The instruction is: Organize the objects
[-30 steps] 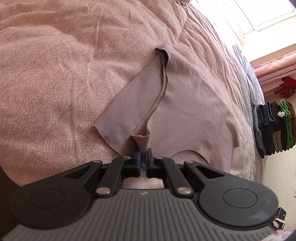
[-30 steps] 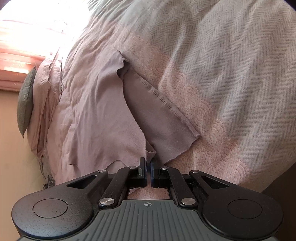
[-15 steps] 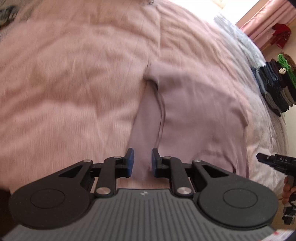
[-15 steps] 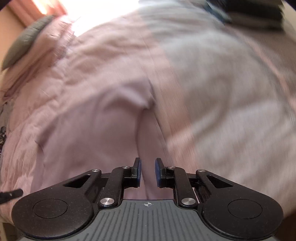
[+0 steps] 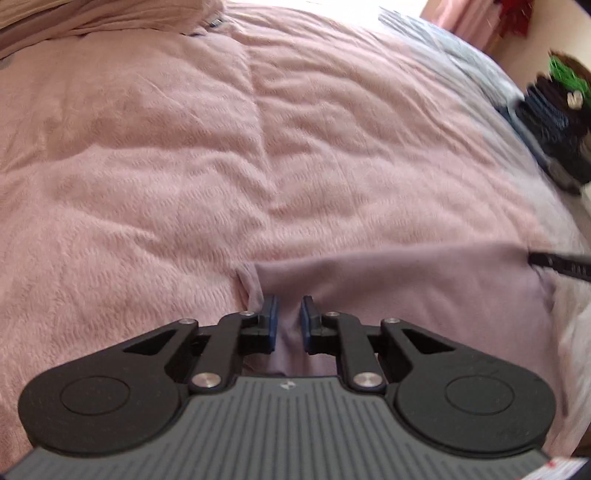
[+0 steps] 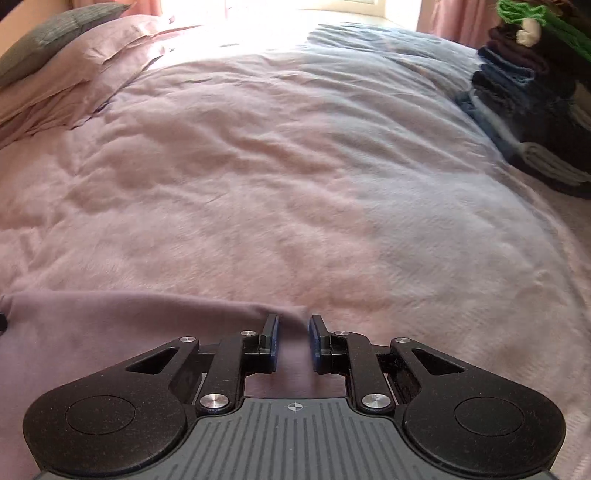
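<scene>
A mauve garment (image 5: 424, 291) lies folded flat on the pink bedspread (image 5: 184, 166), near the bed's front edge. My left gripper (image 5: 287, 317) is open, its jaws astride the garment's left corner, which lies loose between them. My right gripper (image 6: 293, 339) is open over the garment's right corner (image 6: 147, 325) in the right wrist view. The tip of the right gripper (image 5: 561, 264) shows at the right edge of the left wrist view, at the garment's far corner.
A stack of folded dark and green clothes (image 6: 532, 99) stands at the bed's right side, also in the left wrist view (image 5: 554, 122). Pink pillows (image 6: 74, 74) and a grey cushion (image 6: 48, 33) lie at the head of the bed.
Both grippers were shut on the garment's corners a second ago. They have opened and let go, and both views have swung level, with the garment now lying folded flat below them.
</scene>
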### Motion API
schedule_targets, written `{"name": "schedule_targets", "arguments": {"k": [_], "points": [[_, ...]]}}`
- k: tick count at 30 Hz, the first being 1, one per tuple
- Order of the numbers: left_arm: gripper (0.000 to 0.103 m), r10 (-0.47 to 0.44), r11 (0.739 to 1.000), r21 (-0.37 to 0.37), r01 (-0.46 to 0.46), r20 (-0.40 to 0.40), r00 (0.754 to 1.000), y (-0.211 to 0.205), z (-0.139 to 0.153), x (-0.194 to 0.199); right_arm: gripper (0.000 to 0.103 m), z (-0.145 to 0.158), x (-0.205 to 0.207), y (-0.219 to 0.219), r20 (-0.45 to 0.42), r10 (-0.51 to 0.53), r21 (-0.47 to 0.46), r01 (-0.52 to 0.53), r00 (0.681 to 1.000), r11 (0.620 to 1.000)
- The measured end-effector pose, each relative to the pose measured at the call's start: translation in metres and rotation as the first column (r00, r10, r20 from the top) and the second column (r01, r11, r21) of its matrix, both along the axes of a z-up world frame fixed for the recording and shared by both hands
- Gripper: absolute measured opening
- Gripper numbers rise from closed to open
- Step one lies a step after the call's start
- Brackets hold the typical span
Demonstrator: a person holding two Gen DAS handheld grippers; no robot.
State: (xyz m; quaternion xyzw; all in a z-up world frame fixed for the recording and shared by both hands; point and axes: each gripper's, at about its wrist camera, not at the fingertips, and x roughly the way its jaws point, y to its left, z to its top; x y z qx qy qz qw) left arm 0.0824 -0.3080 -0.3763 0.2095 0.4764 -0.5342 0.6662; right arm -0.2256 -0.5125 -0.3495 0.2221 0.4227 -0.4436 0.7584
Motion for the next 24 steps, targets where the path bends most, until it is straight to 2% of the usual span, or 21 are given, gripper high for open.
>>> {"name": "schedule_targets", "arguments": {"k": [4,7,9,11,13,15,18,21,24], "points": [[0.012,0.074,0.996,-0.057,-0.075,-0.020,0.997,0.016,0.032,0.004,0.013,0.037,-0.009,0.034,0.064,0.018,0.021,-0.019,0.998,1.000],[0.012,0.029,0.999,-0.043,-0.031,-0.042,0.999,0.030,0.045,-0.013,0.013,0.045,-0.001,0.084,0.088,0.096,0.092,-0.104,0.992,0.990],[0.012,-0.049,0.999,-0.012,0.048,-0.076,0.996,0.043,0.046,-0.034,0.013,0.034,0.003,0.119,0.066,0.149,0.158,-0.157,0.987,0.975],[0.012,-0.116,0.992,0.032,0.120,-0.096,0.989,0.058,0.039,-0.057,0.013,0.014,0.002,0.149,0.004,0.169,0.225,-0.166,0.986,0.960],[0.012,-0.174,0.977,0.110,0.184,-0.096,0.980,0.079,0.025,-0.081,0.013,-0.011,-0.009,0.167,-0.058,0.179,0.310,-0.153,0.982,0.938],[0.013,-0.208,0.960,0.176,0.220,-0.081,0.975,0.099,0.013,-0.099,0.013,-0.017,-0.023,0.180,-0.076,0.201,0.315,-0.167,0.977,0.934],[0.015,-0.195,0.962,0.183,0.202,-0.056,0.979,0.123,0.020,-0.112,0.013,-0.009,-0.031,0.185,-0.099,0.233,0.336,-0.188,0.967,0.923],[0.015,-0.128,0.969,0.208,0.131,-0.032,0.991,0.138,0.036,-0.118,0.013,0.006,-0.038,0.188,-0.113,0.233,0.382,-0.174,0.966,0.908],[0.020,-0.065,0.976,0.210,0.061,0.011,0.998,0.148,0.066,-0.128,0.018,0.042,-0.052,0.193,-0.040,0.201,0.367,-0.173,0.979,0.914]]}}
